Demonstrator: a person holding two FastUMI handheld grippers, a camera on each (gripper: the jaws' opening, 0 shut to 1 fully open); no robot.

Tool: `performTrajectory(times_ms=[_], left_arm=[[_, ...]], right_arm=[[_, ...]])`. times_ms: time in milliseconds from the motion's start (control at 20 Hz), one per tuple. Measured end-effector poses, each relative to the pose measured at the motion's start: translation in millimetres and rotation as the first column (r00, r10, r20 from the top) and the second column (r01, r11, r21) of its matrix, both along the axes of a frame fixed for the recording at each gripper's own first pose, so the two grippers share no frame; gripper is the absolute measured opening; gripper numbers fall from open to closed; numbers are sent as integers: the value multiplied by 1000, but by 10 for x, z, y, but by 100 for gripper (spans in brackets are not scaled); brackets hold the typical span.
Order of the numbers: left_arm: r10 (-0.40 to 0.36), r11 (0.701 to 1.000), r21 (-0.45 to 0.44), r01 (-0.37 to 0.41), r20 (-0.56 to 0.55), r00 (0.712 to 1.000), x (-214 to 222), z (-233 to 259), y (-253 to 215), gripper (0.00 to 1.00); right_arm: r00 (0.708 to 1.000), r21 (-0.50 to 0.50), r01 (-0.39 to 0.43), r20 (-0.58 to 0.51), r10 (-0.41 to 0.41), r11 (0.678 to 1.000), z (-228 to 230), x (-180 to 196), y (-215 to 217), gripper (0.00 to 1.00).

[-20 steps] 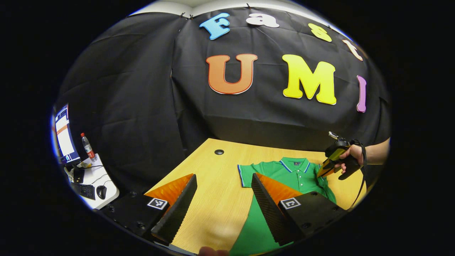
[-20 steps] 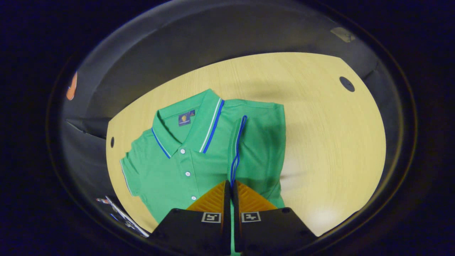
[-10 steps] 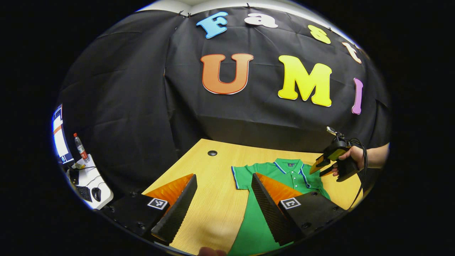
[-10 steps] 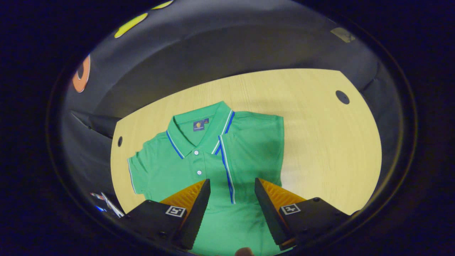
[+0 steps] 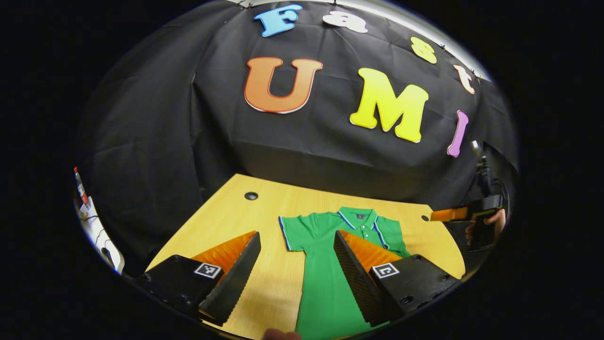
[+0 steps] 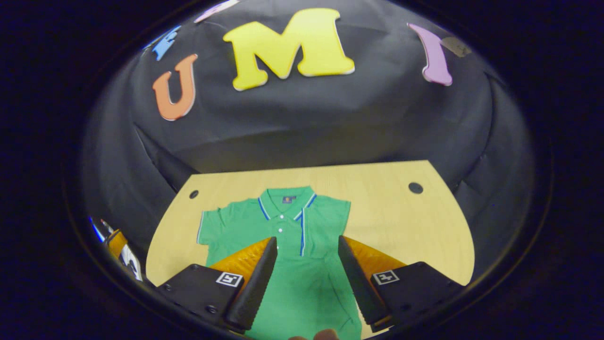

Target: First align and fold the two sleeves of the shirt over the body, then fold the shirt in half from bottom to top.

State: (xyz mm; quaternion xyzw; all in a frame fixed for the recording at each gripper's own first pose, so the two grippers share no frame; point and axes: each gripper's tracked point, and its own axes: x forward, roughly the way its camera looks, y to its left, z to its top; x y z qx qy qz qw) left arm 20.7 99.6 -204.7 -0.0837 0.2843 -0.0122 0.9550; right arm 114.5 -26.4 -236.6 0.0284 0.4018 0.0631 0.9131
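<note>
Nearest, in the left gripper view: left hand-held gripper [image 5: 297, 264] spread wide, nothing between the fingers, hanging above the near edge of the counter [image 5: 226, 222] with one finger over bare wood and the other over green cloth. In the right gripper view: right hand-held gripper [image 6: 302, 271] likewise wide open and empty, poised over the lower body of the shirt [image 6: 283, 226].

Beyond the fingers: shirt lying flat, collar toward the far edge, hem toward the near edge, roughly mid-counter. One sleeve already folded in over the chest, blue-trimmed cuff [image 6: 302, 233] running down beside the button placket; the other sleeve [image 6: 210, 226] spread out toward the counter's left side and not yet folded.

Likely light, soft and limp; prone to sag and wrinkle when lifted. Best taken at that outspread sleeve's cuff, pinching through the trimmed edge. Farther off, at the right edge, the other gripper [image 5: 453, 215] in a hand [image 5: 493, 222].
</note>
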Motion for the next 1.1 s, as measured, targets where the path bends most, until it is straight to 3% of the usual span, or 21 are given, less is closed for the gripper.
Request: performTrajectory(times_ms=[150, 250, 300, 350, 500, 600, 650, 800, 950, 1100], left_arm=[[-32, 999, -46, 27, -96, 995, 119, -317, -91, 99], [-63, 996, -78, 51, -152, 986, 179, -486, -164, 99], [-78, 994, -88, 63, -178, 981, 202, -544, -181, 99], [-89, 993, -96, 71, -200, 976, 250, -622, -189, 99], [-89, 992, -111, 64, -242, 966, 445, -840, -178, 99], [-77, 991, -130, 42, -279, 957, 565, -984, -161, 99], [-66, 991, -131, 26, -315, 947, 613, -1093, -132, 99], [-62, 987, -162, -11, -435, 898, 765, -1379, -78, 99], [-94, 969, -242, -57, -571, 816, 876, -1612, -101, 97], [-101, 967, -243, -79, -648, 755, 1004, -1852, 13, 97]], right_arm=[[977, -67, -60, 201, 73, 996, 561, -303, -67, 84], [958, -117, -82, 265, 111, 990, 777, -574, -134, 84], [951, -167, -96, 276, 140, 981, 825, -692, -228, 76], [945, -212, -108, 283, 167, 971, 880, -816, -306, 85], [941, -281, -119, 274, 199, 952, 971, -1120, -488, 87], [946, -301, -105, 265, 189, 948, 1010, -1248, -618, 81], [948, -311, -95, 262, 181, 946, 1028, -1292, -681, 87], [951, -362, -84, 250, 183, 929, 997, -1419, -794, 91], [959, -368, -100, 210, 187, 924, 923, -1568, -845, 91], [967, -377, -93, 186, 174, 922, 875, -1660, -950, 90]])
